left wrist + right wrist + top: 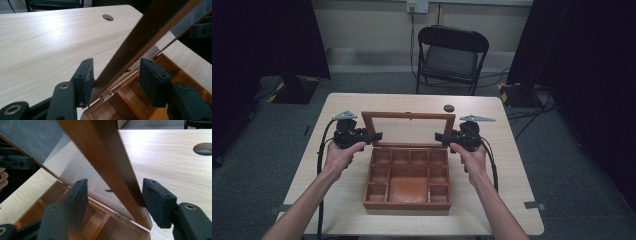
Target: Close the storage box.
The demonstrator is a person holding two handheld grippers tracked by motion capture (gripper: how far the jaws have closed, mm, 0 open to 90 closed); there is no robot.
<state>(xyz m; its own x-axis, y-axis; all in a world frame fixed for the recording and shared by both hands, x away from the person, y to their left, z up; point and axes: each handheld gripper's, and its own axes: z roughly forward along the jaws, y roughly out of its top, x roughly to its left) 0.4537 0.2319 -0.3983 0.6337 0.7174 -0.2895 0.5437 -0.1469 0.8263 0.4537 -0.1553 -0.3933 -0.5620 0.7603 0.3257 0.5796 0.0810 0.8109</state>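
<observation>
A brown wooden box (407,204) with several compartments sits at the middle of the table, and its glass-paned lid (408,115) stands raised at the back. My left gripper (377,136) is at the lid's left edge, my right gripper (439,136) at its right edge. In the left gripper view the left gripper (117,66) is open, its jaws straddling the lid's frame (150,27), with one pad (86,75) against the wood. In the right gripper view the right gripper (115,183) is likewise open around the frame (100,147), the wood close to one pad (156,200).
The pale wooden table (337,200) has a round cable hole (448,108) behind the lid. A black folding chair (451,57) stands beyond the far edge. Dark curtains hang at both sides. Small brass hinges (106,96) join lid and box.
</observation>
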